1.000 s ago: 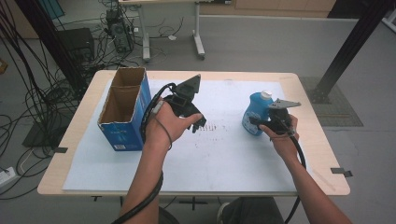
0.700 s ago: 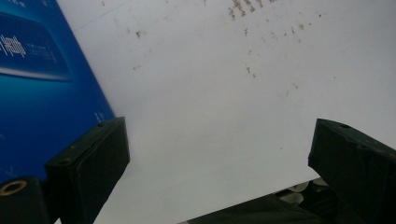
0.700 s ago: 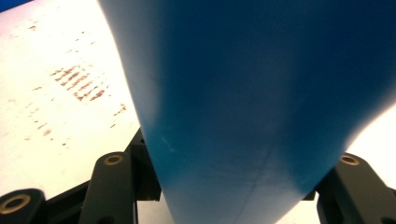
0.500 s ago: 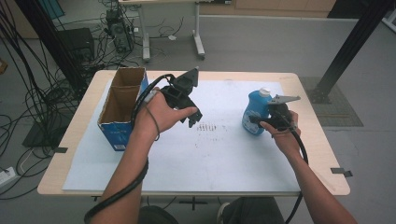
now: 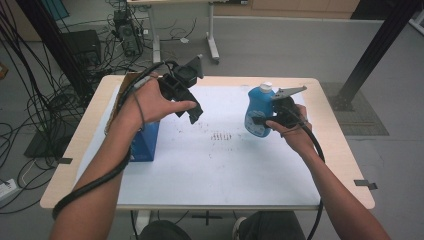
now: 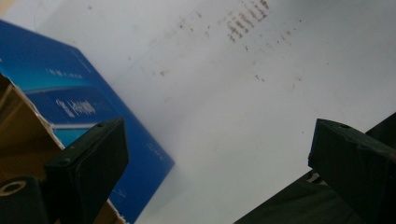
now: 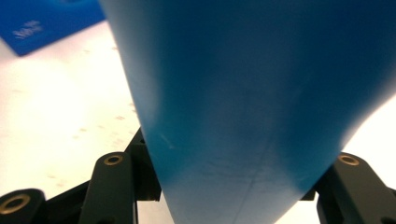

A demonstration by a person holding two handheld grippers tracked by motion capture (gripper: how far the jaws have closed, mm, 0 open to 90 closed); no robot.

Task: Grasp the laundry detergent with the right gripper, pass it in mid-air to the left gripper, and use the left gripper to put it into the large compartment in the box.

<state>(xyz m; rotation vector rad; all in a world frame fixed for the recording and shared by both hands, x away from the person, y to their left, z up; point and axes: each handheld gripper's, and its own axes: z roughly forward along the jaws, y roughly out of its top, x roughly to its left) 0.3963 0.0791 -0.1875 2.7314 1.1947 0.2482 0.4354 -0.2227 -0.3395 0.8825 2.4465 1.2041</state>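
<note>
surface (image 5: 340,165): light wood top with rounded corners, standing on a grey floor. white sheet (image 5: 220,165) covers most of it, marked with small dark specks near the middle. blue carton (image 5: 145,145) with open top stands on the sheet's left part. blue bottle (image 5: 257,112), white-capped, upright at right.

Grey floor (image 5: 280,45), tangled black cables (image 5: 45,95)

Nothing can be read for certain. The blue box (image 6: 79,107), at the left of the left gripper view, bears white print too blurred to make out; the same box (image 7: 42,21), upper left of the right gripper view, shows equally unreadable white lettering.
</note>
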